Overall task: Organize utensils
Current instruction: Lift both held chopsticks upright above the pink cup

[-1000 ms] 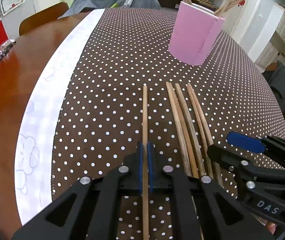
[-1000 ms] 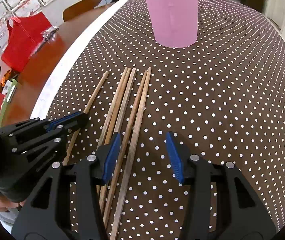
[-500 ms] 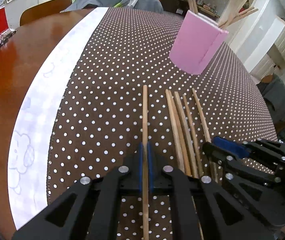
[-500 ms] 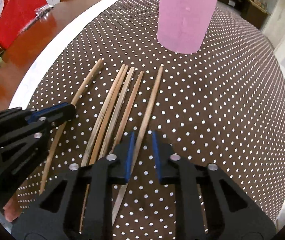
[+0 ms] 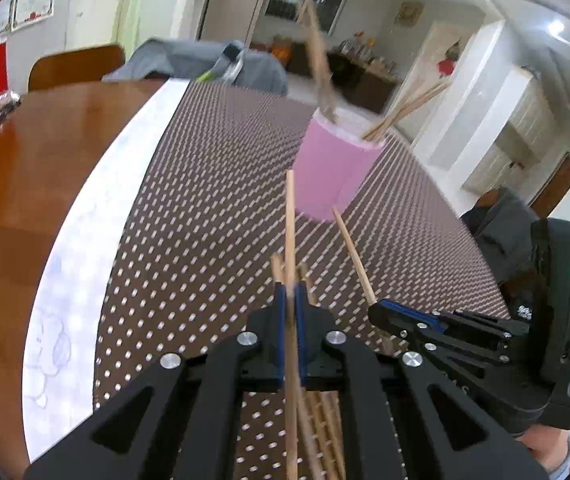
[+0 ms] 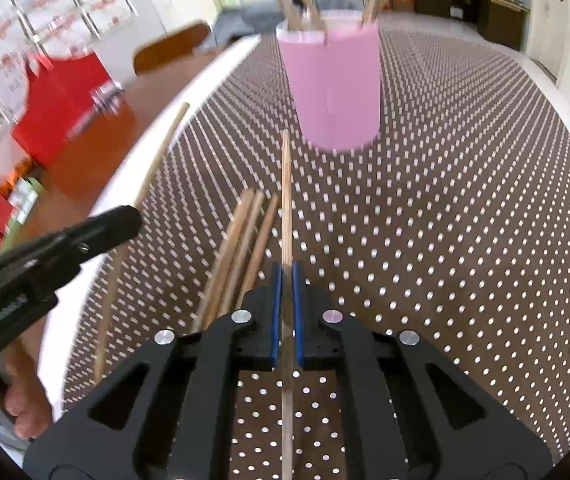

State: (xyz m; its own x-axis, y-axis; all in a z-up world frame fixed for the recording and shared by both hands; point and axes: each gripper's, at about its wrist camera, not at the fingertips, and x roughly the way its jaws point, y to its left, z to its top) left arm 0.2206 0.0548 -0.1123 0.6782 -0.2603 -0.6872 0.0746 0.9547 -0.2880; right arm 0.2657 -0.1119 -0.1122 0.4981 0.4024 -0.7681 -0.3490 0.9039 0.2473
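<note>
My left gripper (image 5: 290,294) is shut on a wooden chopstick (image 5: 290,216), lifted off the cloth and pointing at the pink cup (image 5: 335,172). My right gripper (image 6: 286,276) is shut on another chopstick (image 6: 286,192), also raised and aimed at the pink cup (image 6: 335,88), which holds several chopsticks. Three loose chopsticks (image 6: 241,240) lie on the dotted cloth left of the right gripper. The right gripper (image 5: 389,312) with its chopstick (image 5: 351,248) shows in the left wrist view; the left gripper (image 6: 125,220) with its chopstick (image 6: 161,152) shows in the right wrist view.
A brown white-dotted tablecloth (image 6: 445,208) covers the wooden table (image 5: 25,160), with a white strip (image 5: 97,216) along its left edge. A red bag (image 6: 57,100) stands at the far left. A chair (image 5: 77,66) and a grey garment (image 5: 189,60) are beyond the table.
Both grippers have lifted their chopsticks off the cloth and tilted up toward the pink cup. The right gripper, open a second ago, closed on its chopstick.
</note>
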